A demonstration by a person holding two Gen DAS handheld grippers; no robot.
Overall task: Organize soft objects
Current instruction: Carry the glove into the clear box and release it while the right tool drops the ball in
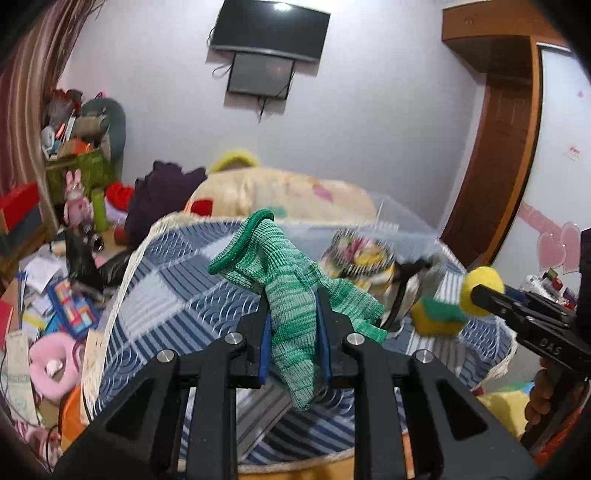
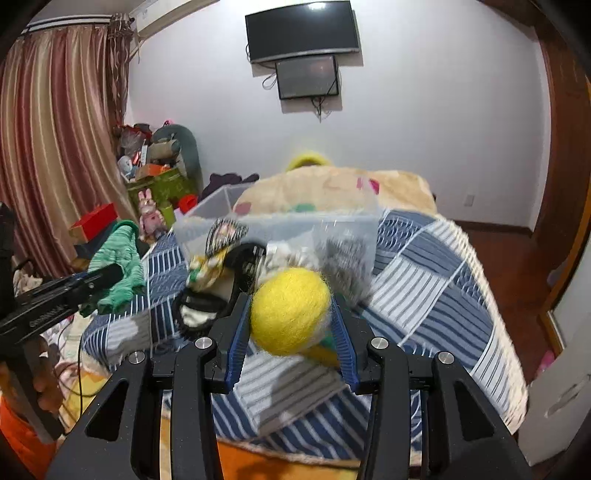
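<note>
Gripping a green knit sock (image 1: 291, 314) between its blue pads, my left gripper (image 1: 293, 325) is held level above the bed (image 1: 177, 280), jaws pinched tight on the sock's middle. Its cuff stands up past the fingertips and its toe end droops below them, clear of the blue-and-white striped bedspread. From the right wrist camera the same sock (image 2: 120, 266) shows at the far left, draped off the left tool's black fingers, with my bare left hand (image 2: 40, 380) wrapped round the handle low in the corner.

My right gripper (image 2: 291, 317) is closed on a yellow felt ball (image 2: 290, 310), the ball wedged between both ribbed pads and bulging above them. A yellow-and-green piece hangs just under it; I cannot tell whether the two are joined. Seen from the left wrist, the right tool reaches in from the right edge, angled toward the middle of the bed, the ball (image 1: 484, 288) at its tip and my right hand (image 1: 543, 391) below it.

Both tools point toward a clear plastic bin (image 2: 280, 218) resting on the bedspread ahead. Against its near side lies a blurred heap of soft things (image 2: 229, 269), patterned and black-and-white. Behind the bin sits a folded cream blanket (image 2: 332, 188), and a wall-mounted screen (image 2: 303, 29) hangs above.
</note>
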